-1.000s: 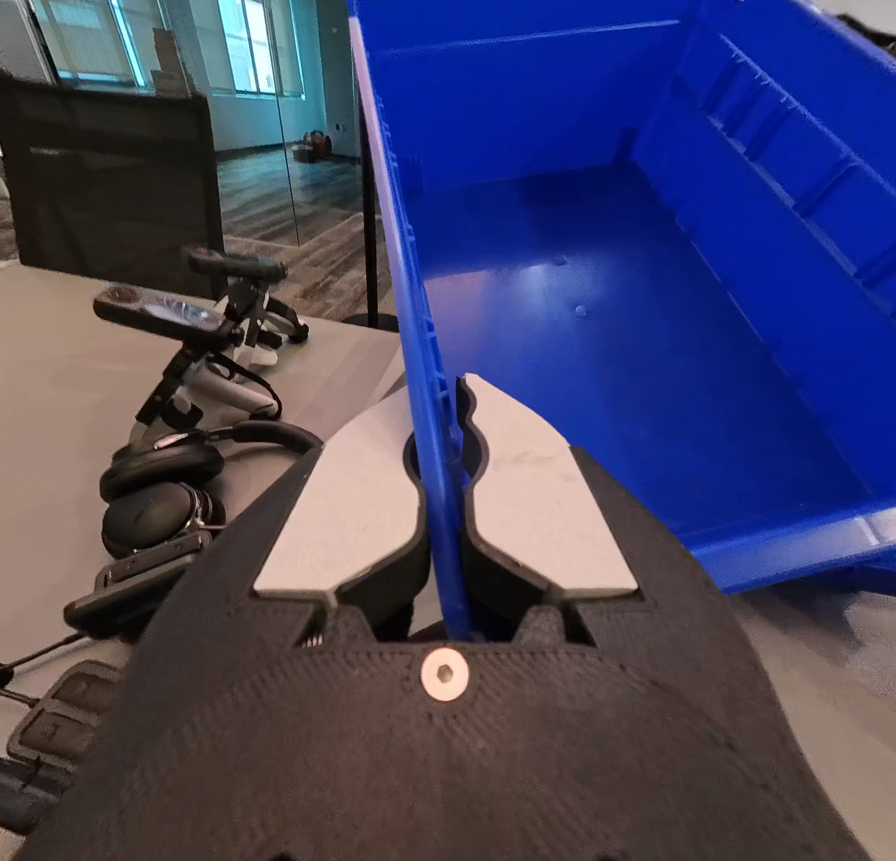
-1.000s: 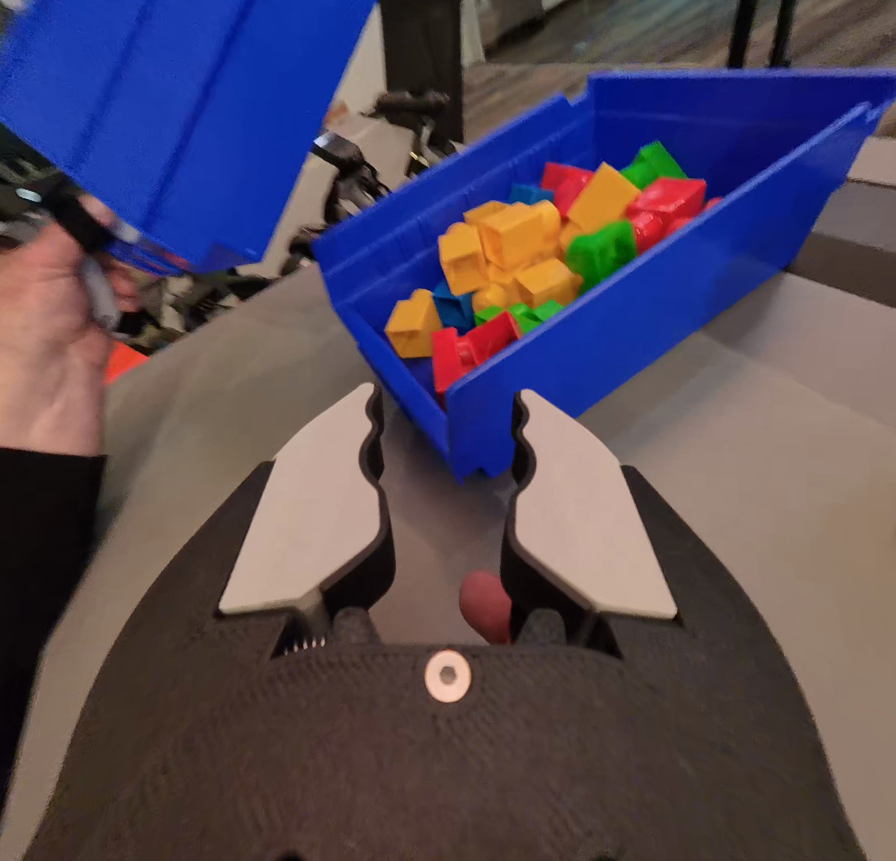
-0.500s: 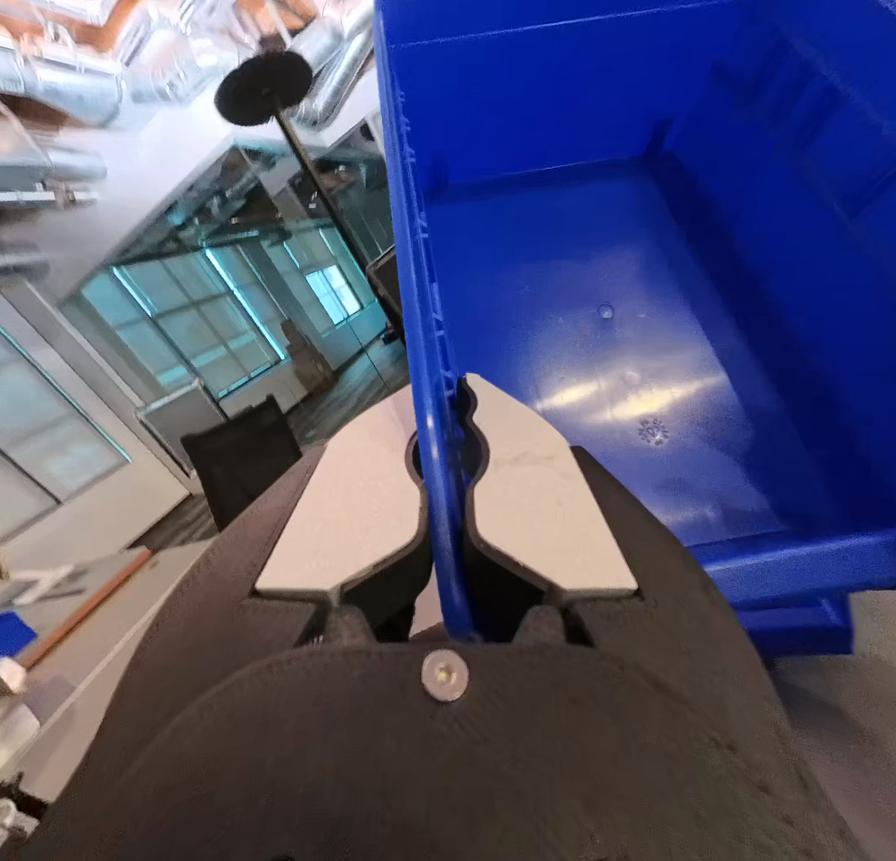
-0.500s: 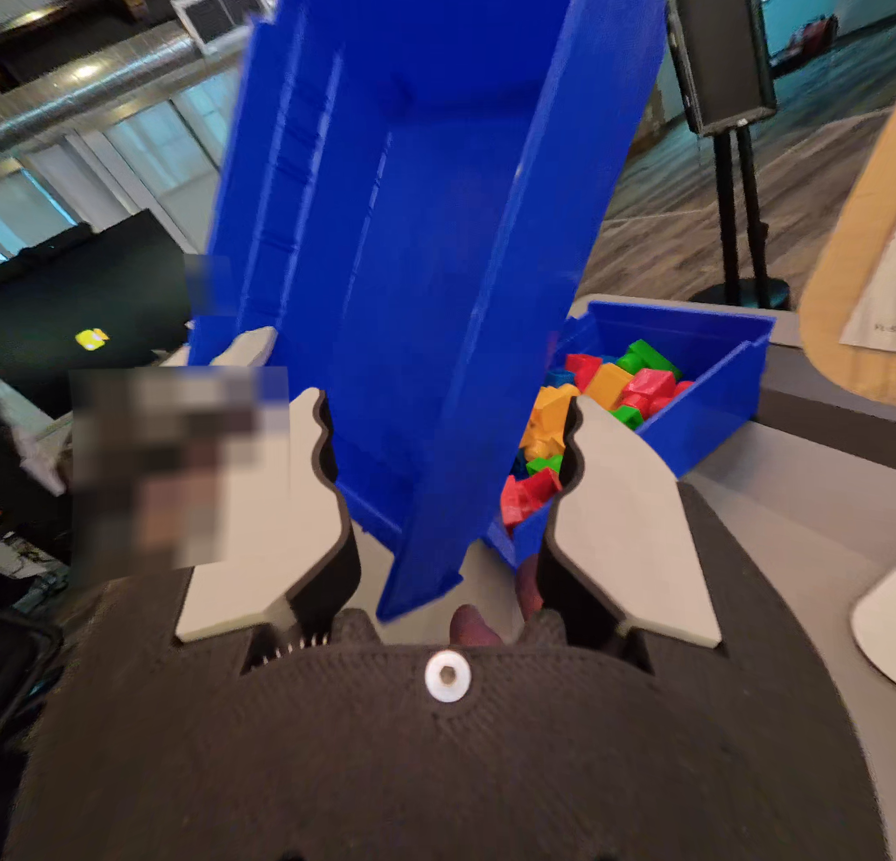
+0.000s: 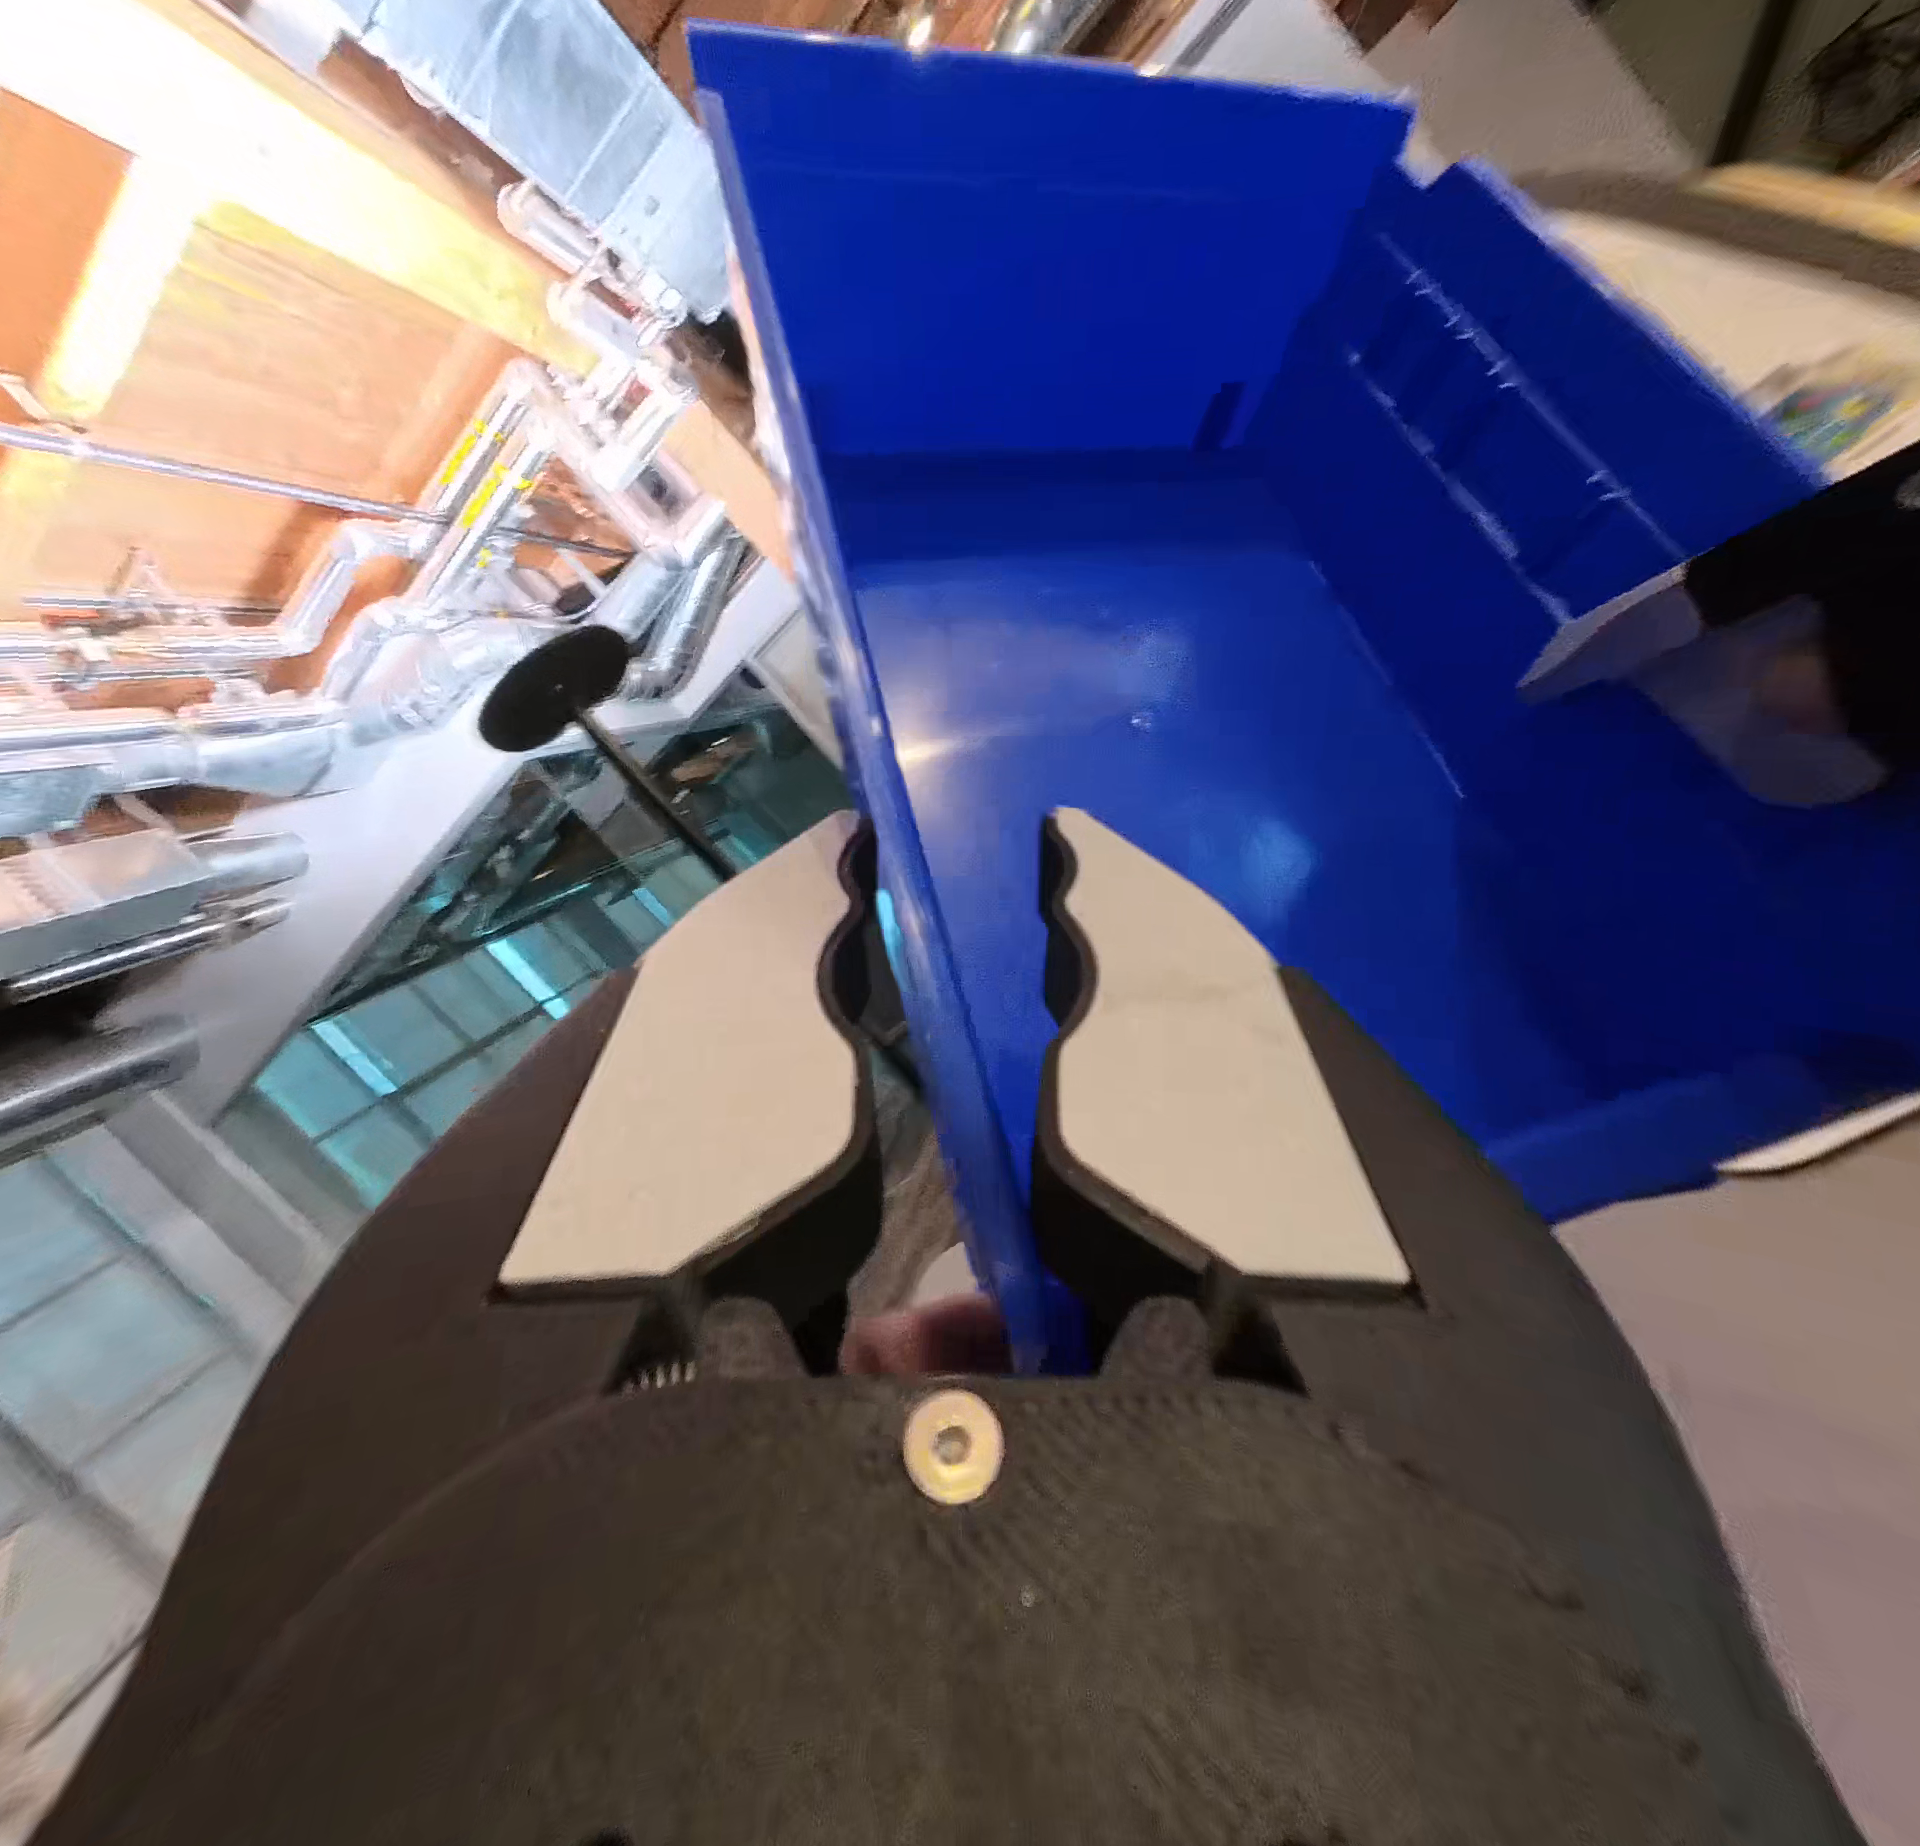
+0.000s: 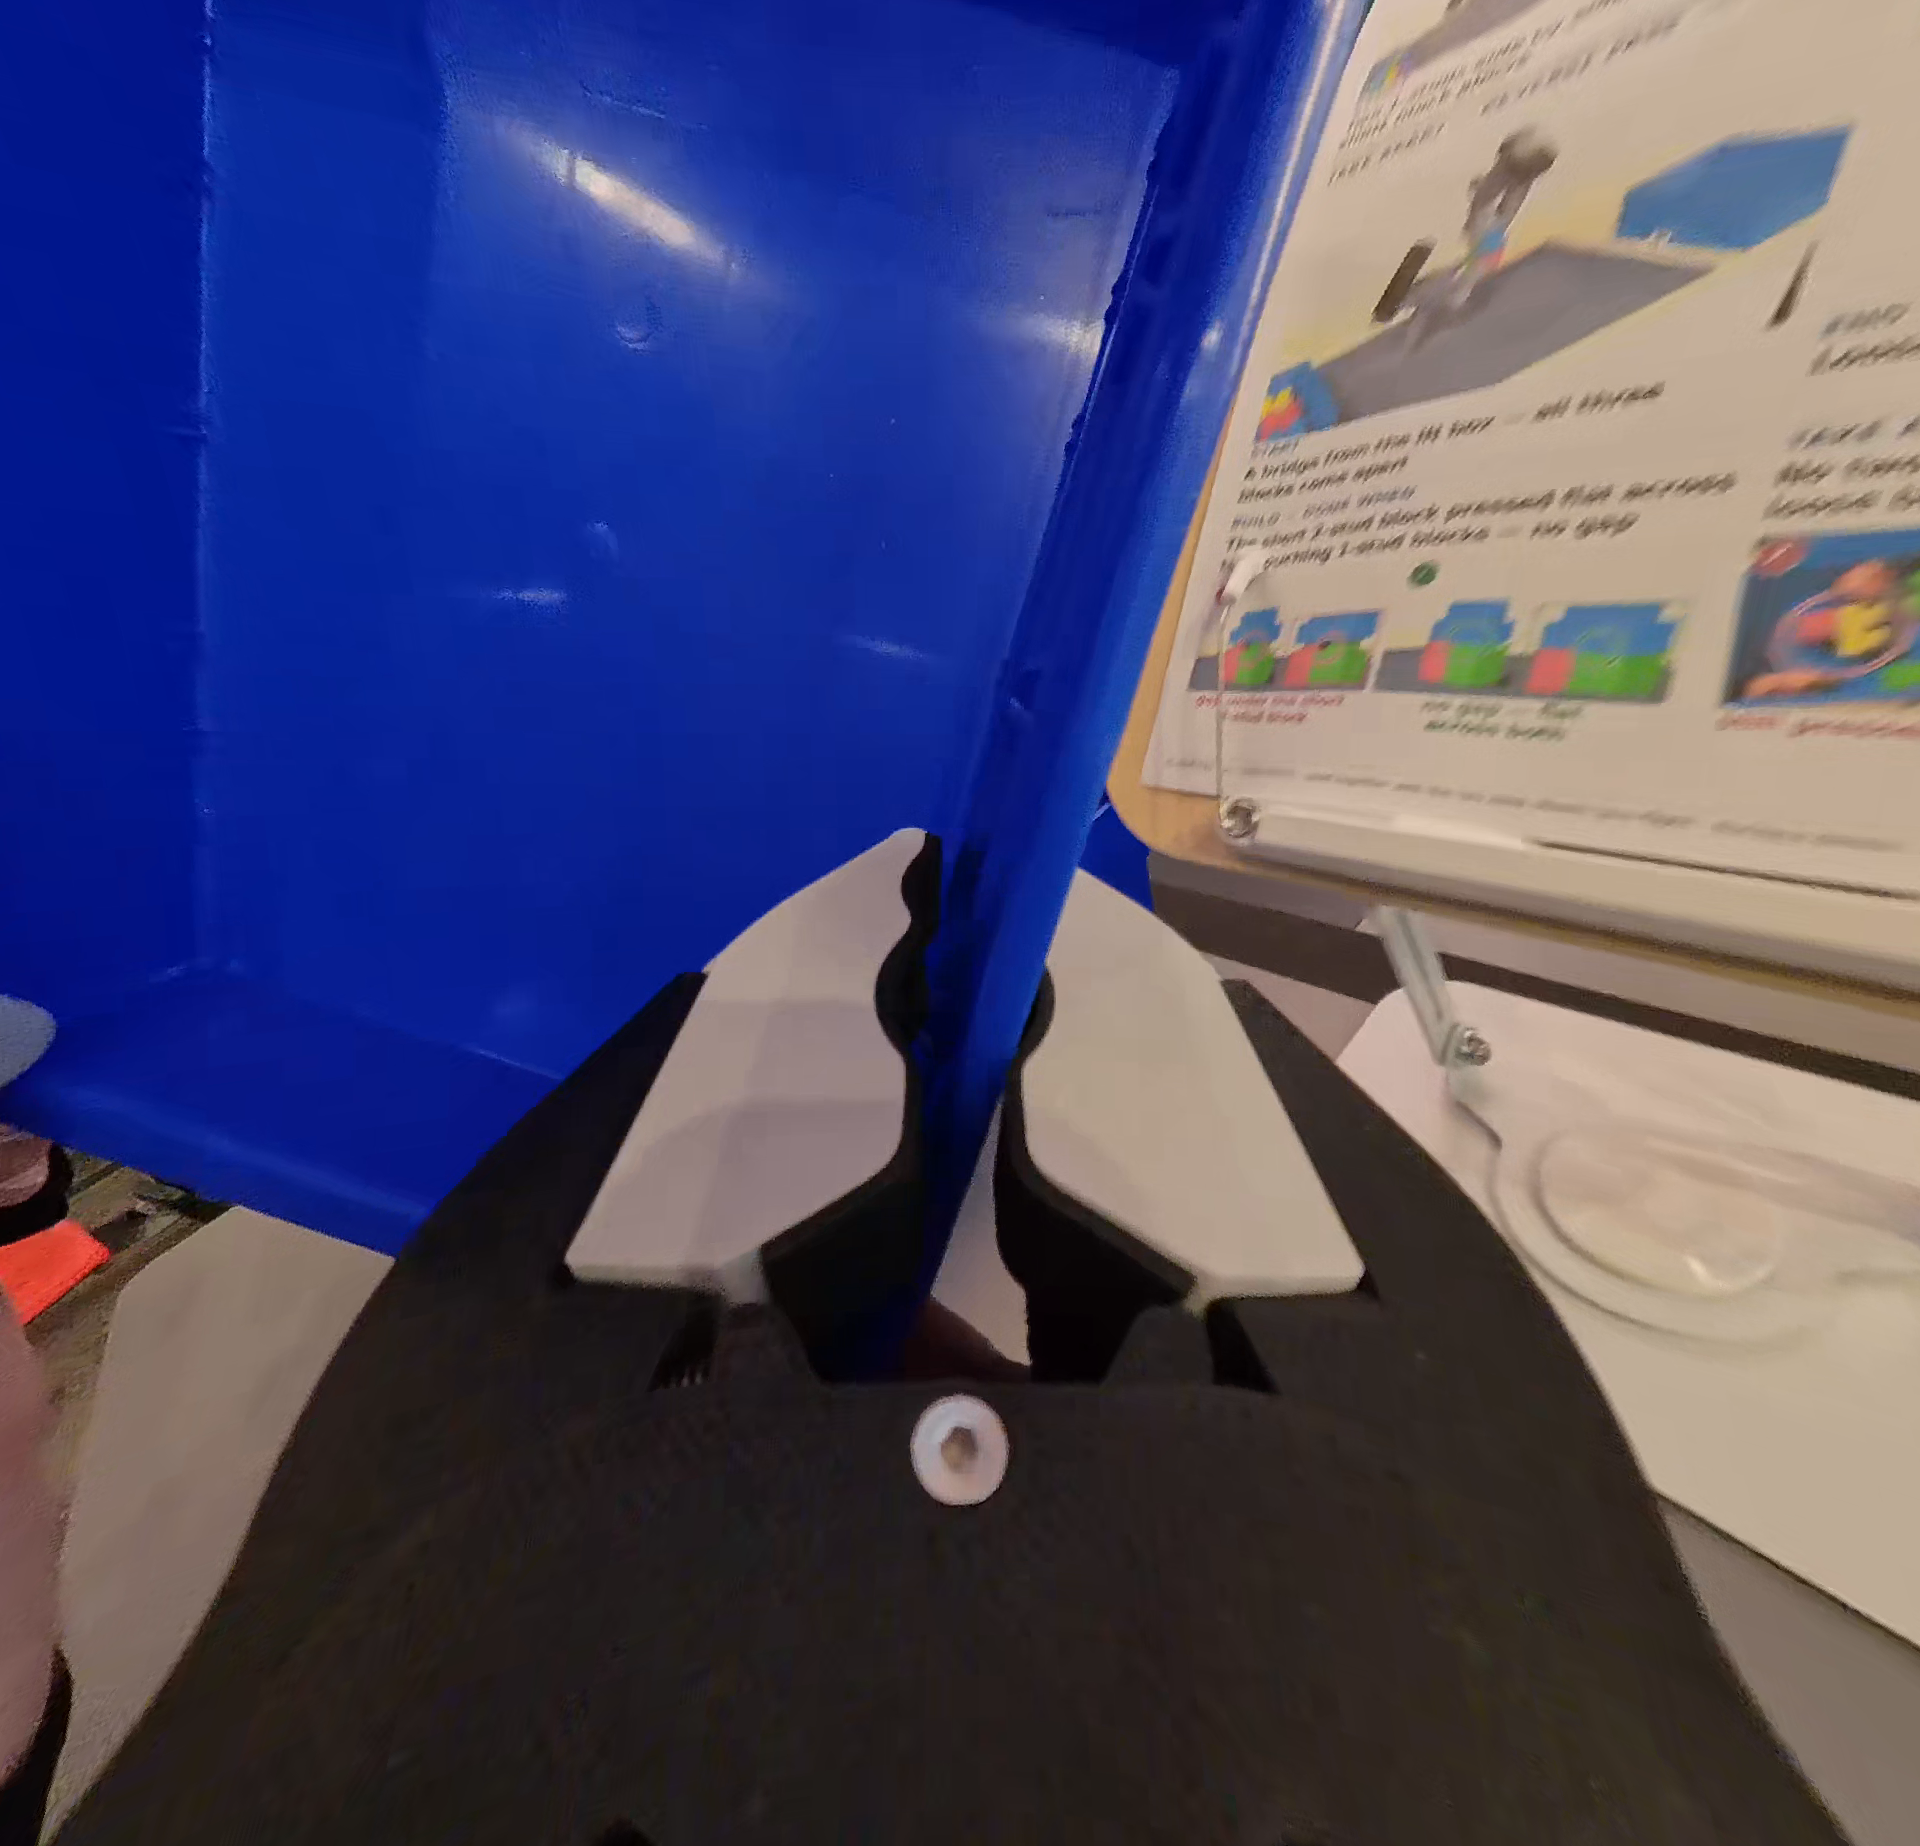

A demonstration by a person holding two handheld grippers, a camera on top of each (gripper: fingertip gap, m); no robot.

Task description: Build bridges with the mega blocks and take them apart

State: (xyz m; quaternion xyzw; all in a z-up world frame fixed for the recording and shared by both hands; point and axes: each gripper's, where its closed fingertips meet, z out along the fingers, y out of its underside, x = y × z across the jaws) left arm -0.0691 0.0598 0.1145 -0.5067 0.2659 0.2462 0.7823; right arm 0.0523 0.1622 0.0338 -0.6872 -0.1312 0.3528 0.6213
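So we've got the empty blue bin [image 5: 1091,653] lifted up off the tabletop and tipped, with one gripper on each of its long side walls. The left gripper [image 5: 951,840] is angled steeply up – past it we see ceiling ducts [image 5: 436,591] and glass partitions rather than the table. Its tongs stand apart: the bin's wall runs between them, sitting close to the left finger [image 5: 727,1027], while there's a clear gap between the wall and the right finger [image 5: 1174,1027]. So it's straddling the wall, not pinching it.

The right gripper [image 6: 982,861] is the one actually doing the holding. Its tongs are clamped on the opposite wall of the bin [image 6: 582,466], with the wall squeezed snug between the two pads, one finger inside the bin and one outside. It's pointing up along the wall, so the bin's shiny floor fills most of the left of that view. From the left wrist view we can also catch the right gripper's finger [image 5: 1610,643] poking over the far wall into the bin.

No blocks show in either view – the inside of the bin is bare. Off to the right of the bin, near the right edge of the tabletop, there's an instruction sheet [image 6: 1558,394] on a tilted stand, with a white paper [image 6: 1662,1381] lying flat under it.
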